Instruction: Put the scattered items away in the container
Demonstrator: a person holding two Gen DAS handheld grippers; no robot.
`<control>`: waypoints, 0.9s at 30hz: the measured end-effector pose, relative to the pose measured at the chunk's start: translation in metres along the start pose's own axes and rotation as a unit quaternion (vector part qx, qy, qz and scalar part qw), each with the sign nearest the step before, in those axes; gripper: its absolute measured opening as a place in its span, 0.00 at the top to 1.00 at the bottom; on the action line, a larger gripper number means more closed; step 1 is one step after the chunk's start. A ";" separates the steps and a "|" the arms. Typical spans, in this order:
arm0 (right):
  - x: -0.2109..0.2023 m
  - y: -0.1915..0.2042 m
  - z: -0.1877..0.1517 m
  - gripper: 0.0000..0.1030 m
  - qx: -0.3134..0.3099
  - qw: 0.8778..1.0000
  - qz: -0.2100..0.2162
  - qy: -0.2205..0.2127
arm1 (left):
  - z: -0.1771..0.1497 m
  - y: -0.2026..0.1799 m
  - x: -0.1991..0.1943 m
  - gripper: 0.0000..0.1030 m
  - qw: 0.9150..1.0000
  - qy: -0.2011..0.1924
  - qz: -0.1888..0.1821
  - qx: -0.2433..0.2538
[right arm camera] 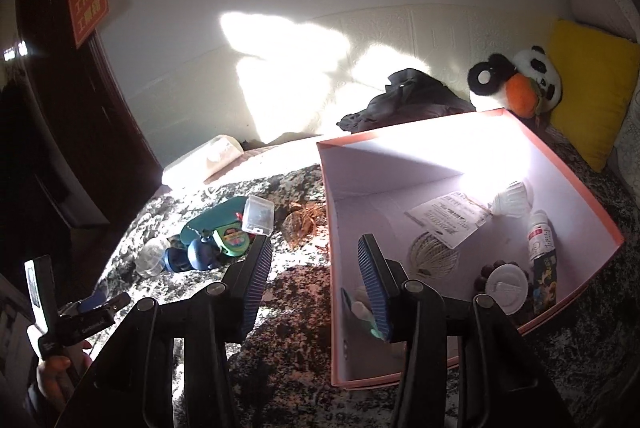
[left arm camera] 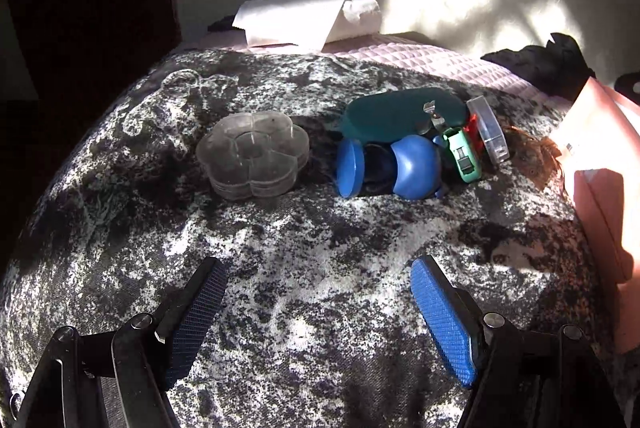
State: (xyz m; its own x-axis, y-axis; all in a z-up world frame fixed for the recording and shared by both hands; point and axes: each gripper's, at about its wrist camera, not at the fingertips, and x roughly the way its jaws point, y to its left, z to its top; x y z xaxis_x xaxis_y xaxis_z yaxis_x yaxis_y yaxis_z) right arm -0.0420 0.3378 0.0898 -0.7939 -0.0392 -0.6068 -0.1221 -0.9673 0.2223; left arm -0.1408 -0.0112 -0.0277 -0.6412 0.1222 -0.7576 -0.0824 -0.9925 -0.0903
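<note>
On the mottled grey bedspread [left arm camera: 320, 228] lies a cluster: a clear flower-shaped box [left arm camera: 252, 151], a blue toy [left arm camera: 388, 167], a teal case [left arm camera: 400, 113], a green tape-like gadget [left arm camera: 460, 151], a small clear box [left arm camera: 488, 131] and a brown tuft [left arm camera: 536, 155]. My left gripper [left arm camera: 318, 268] is open and empty, short of the cluster. The pink box [right arm camera: 400, 163] holds a bulb [right arm camera: 514, 197], a bottle [right arm camera: 538, 232], a white lid [right arm camera: 506, 288], a wire ball [right arm camera: 434, 254] and paper. My right gripper [right arm camera: 314, 248] stands open and empty over the box's left wall.
A paper roll [left arm camera: 304, 19] and a black garment [left arm camera: 540, 63] lie at the bed's far edge by the wall. A panda plush [right arm camera: 516, 79] and a yellow cushion [right arm camera: 592, 87] sit behind the box. A dark door [left arm camera: 88, 7] is at left.
</note>
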 end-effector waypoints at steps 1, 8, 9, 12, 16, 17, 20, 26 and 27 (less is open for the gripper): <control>0.010 0.011 -0.003 0.53 -0.011 1.000 0.004 0.008 | 0.001 0.001 0.003 0.22 1.000 0.003 0.001 0.000; 0.068 0.067 -0.026 0.51 -0.063 0.996 0.013 0.058 | 0.003 0.005 0.013 0.22 1.000 0.006 0.008 0.001; 0.074 0.073 -0.031 0.49 -0.070 0.995 0.011 0.063 | 0.003 0.004 0.012 0.22 1.000 0.002 0.012 0.006; 0.092 0.090 -0.045 0.48 -0.093 0.993 0.002 0.079 | 0.000 0.000 0.009 0.22 0.999 -0.010 0.025 0.020; 0.105 0.102 -0.062 0.48 -0.124 0.988 -0.017 0.089 | -0.002 -0.008 0.005 0.22 0.999 -0.017 0.021 0.033; 0.108 0.104 -0.065 0.48 -0.131 0.987 -0.020 0.091 | -0.002 -0.010 0.004 0.22 0.999 -0.019 0.020 0.035; 0.111 0.106 -0.070 0.47 -0.138 0.986 -0.022 0.093 | -0.003 -0.013 0.005 0.22 0.999 -0.018 0.019 0.037; 0.114 0.104 -0.073 0.46 -0.135 0.986 -0.020 0.096 | -0.004 -0.010 0.012 0.22 1.000 -0.006 0.012 0.025; 0.114 0.103 -0.073 0.46 -0.134 0.986 -0.020 0.098 | -0.003 -0.009 0.013 0.22 1.000 -0.003 0.010 0.023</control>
State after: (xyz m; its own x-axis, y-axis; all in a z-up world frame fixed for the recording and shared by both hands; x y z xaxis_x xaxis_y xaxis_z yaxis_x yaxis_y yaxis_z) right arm -0.1018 0.2154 -0.0125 -0.6587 -0.0228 -0.7520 0.0321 -0.9995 0.0022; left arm -0.1458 -0.0004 -0.0389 -0.6479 0.1026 -0.7548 -0.1040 -0.9935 -0.0458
